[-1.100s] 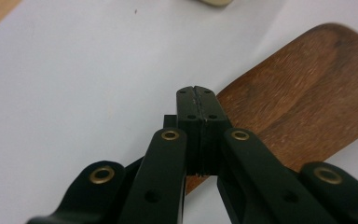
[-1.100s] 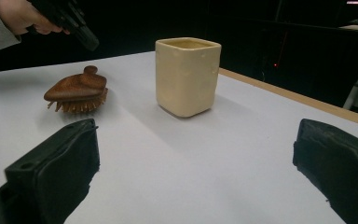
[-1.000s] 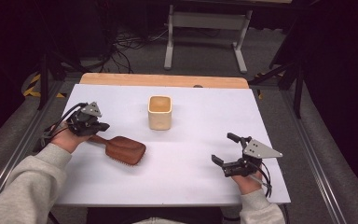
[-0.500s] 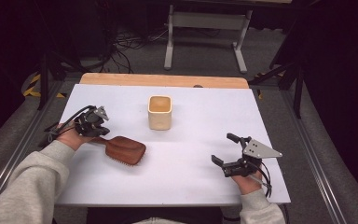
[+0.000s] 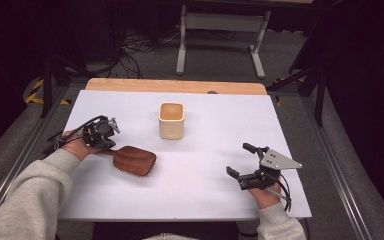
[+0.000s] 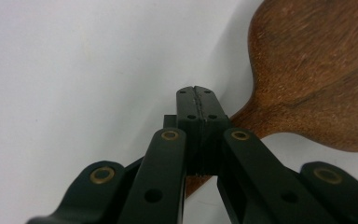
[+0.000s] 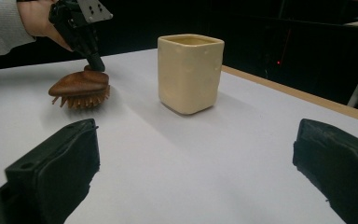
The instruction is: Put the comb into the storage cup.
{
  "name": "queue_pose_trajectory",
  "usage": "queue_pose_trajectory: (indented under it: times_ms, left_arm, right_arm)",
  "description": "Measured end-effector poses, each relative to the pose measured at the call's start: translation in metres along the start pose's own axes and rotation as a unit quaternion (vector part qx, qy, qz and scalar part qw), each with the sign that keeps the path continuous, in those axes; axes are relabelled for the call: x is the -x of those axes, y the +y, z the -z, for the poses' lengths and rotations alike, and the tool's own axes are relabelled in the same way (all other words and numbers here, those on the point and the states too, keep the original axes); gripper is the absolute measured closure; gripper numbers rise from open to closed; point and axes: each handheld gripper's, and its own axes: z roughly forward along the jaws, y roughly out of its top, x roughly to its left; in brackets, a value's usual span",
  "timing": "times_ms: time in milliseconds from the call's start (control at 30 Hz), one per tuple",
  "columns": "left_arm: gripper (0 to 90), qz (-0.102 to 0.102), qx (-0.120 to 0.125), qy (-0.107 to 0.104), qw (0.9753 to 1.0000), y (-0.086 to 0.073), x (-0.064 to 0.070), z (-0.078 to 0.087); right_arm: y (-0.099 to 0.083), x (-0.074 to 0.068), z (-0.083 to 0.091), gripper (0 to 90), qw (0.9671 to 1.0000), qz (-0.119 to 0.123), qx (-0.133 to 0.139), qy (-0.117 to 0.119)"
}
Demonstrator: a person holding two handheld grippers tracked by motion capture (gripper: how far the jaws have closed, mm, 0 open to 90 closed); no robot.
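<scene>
A brown wooden hairbrush (image 5: 134, 160) lies bristles down on the white table, left of centre. My left gripper (image 5: 100, 135) points down at the brush's handle. Its jaws are shut against each other (image 6: 196, 100), and the handle passes beneath them toward the brush head (image 6: 317, 70). I cannot tell whether the tips touch the handle. A cream square cup (image 5: 171, 120) stands upright in the middle. My right gripper (image 5: 238, 160) rests near the front right, open with nothing between its jaws. In its view (image 7: 196, 172) it faces the cup (image 7: 190, 72), the brush (image 7: 80, 86) and the left gripper (image 7: 95, 63).
The white table top (image 5: 205, 200) has a wooden strip (image 5: 175, 86) along its far edge. A metal stand (image 5: 220, 22) and cables sit on the floor beyond. Open surface lies between the cup and my right gripper.
My left gripper has shifted right and forward over the brush handle and tipped downward. The brush, the cup and my right gripper have stayed in place.
</scene>
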Motion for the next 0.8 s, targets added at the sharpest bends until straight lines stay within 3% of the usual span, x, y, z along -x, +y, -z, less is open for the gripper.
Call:
queue_pose_trajectory:
  times_ms: [200,800]
  left_arm:
    - [90.0,-0.009,-0.020,-0.011,0.9997,-0.003,0.005,0.001]
    - [90.0,-0.019,-0.045,-0.050,0.9976,-0.018,0.021,0.005]
  right_arm:
    - [0.000,0.000,0.000,1.0,1.0000,0.000,-0.001,0.001]
    - [0.000,-0.001,-0.001,1.1,1.0000,-0.002,-0.001,0.003]
